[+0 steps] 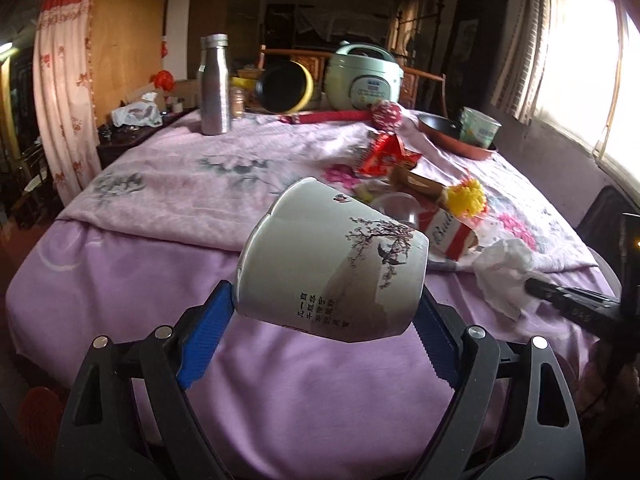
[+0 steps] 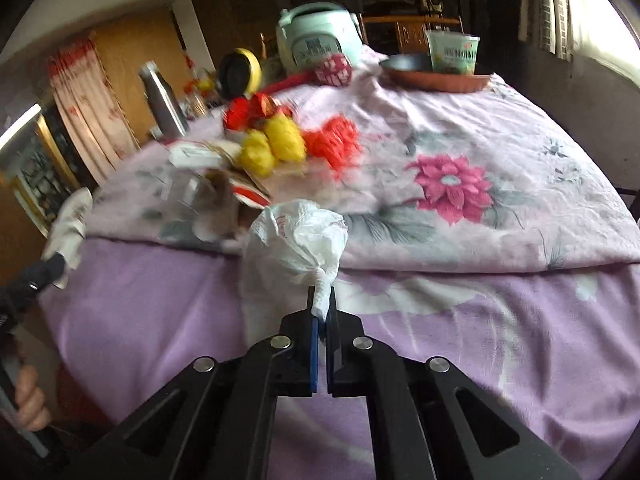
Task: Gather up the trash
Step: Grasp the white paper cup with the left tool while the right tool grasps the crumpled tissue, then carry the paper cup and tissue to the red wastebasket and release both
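My left gripper [image 1: 324, 316] is shut on a white paper cup [image 1: 332, 264] printed with a blossom branch, tilted with its mouth toward the far left, above the purple bedcover. My right gripper [image 2: 322, 304] is shut on a crumpled white tissue [image 2: 296, 240]; the tissue also shows in the left wrist view [image 1: 504, 268], right of the cup. More trash lies in a heap beyond: a red wrapper [image 1: 386, 156], a red-and-white carton [image 1: 452, 232], a clear plastic cup [image 1: 396, 204] and yellow pompoms [image 2: 272, 144].
At the far end stand a steel bottle [image 1: 215, 84], a green rice cooker [image 1: 364, 76], a black and yellow pot [image 1: 286, 86], a red pan [image 1: 452, 132] holding a green tub [image 1: 478, 126]. A flowered blanket [image 2: 460, 184] covers the surface. A window is on the right.
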Available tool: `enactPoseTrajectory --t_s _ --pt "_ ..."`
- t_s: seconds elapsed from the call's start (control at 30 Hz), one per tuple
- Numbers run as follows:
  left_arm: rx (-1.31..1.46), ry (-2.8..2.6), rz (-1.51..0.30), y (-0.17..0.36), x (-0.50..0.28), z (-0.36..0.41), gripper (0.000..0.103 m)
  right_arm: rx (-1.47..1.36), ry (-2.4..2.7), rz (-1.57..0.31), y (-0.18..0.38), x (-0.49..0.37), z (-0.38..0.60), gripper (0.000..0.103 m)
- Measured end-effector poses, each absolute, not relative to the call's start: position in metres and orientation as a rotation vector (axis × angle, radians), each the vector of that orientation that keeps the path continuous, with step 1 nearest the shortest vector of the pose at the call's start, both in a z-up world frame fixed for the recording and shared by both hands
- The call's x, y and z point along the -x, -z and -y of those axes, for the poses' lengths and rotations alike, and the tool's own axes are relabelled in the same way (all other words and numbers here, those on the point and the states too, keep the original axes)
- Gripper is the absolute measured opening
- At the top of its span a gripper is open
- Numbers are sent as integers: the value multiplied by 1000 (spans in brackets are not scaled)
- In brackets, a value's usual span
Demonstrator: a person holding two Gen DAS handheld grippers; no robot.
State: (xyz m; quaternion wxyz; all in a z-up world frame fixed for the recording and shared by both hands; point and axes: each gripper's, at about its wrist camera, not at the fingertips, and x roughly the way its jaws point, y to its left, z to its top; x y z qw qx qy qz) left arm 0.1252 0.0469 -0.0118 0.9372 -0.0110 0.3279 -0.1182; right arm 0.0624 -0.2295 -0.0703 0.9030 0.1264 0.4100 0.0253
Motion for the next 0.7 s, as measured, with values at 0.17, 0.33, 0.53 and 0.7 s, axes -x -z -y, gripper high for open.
enactPoseTrajectory --t_s 0.17,0.33,0.53,0.7 --pt "77 106 -621 -5 -104 -102 84 -250 -133 -747 37 -49 217 3" --pt "147 -92 -599 -17 -72 -177 84 -249 -237 -690 12 -48 194 3" --pt "247 -394 -614 -1 -14 -274 84 -224 -383 -690 1 -49 150 3" --pt "411 -567 -671 38 18 -350 84 -204 -506 -729 -4 -50 103 3"
